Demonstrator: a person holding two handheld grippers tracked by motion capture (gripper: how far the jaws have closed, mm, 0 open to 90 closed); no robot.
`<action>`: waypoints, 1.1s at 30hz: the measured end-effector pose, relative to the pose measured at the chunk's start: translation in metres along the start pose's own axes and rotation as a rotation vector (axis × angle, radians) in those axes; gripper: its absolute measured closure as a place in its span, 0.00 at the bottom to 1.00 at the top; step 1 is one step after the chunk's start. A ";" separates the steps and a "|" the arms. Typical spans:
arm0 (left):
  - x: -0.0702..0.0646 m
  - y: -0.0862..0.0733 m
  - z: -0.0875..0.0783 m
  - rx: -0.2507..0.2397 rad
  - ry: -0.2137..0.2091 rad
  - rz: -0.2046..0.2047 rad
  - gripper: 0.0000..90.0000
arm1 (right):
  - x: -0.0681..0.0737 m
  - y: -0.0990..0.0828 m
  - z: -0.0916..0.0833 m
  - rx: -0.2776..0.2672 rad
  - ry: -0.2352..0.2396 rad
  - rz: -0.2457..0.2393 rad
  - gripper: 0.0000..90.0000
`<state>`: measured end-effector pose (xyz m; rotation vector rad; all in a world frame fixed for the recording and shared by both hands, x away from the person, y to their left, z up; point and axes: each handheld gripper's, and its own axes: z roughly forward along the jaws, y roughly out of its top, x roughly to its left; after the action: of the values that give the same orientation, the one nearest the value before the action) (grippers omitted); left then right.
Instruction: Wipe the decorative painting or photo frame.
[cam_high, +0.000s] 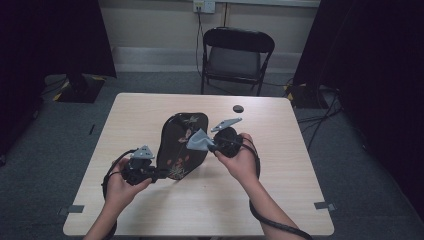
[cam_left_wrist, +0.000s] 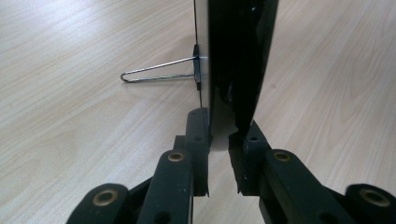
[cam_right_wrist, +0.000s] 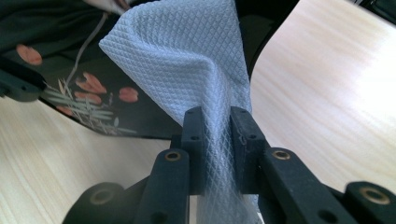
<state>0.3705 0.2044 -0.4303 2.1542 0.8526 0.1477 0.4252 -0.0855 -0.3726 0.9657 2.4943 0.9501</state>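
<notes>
A black lacquered plate (cam_high: 176, 131) painted with flowers and leaves is propped up off the table, tilted on its edge. My left gripper (cam_high: 156, 174) is shut on its lower rim; in the left gripper view the plate (cam_left_wrist: 238, 56) stands edge-on between the jaws of the left gripper (cam_left_wrist: 218, 140). A thin wire loop (cam_left_wrist: 154, 74) sticks out from the plate's back. My right gripper (cam_high: 212, 145) is shut on a pale blue waffle-weave cloth (cam_high: 199, 140). In the right gripper view the cloth (cam_right_wrist: 182, 51) rises from the right gripper (cam_right_wrist: 218, 121) and lies against the plate (cam_right_wrist: 93, 93).
The light wooden table (cam_high: 300, 200) carries a small black round object (cam_high: 238, 108) near its far edge. A black folding chair (cam_high: 235, 55) stands behind the table. Cables trail from both grippers toward the near edge.
</notes>
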 end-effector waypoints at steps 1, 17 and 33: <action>0.000 0.000 0.000 0.000 0.000 0.001 0.87 | 0.000 -0.002 0.002 0.004 0.002 0.002 0.87; 0.000 0.000 0.000 0.001 0.000 0.001 0.87 | 0.006 -0.036 0.035 0.077 0.032 0.025 0.87; 0.000 0.000 0.000 -0.001 0.000 0.000 0.87 | 0.013 -0.062 0.060 0.141 0.051 0.025 0.87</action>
<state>0.3704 0.2045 -0.4304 2.1531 0.8526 0.1487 0.4148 -0.0824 -0.4592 1.0289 2.6280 0.8249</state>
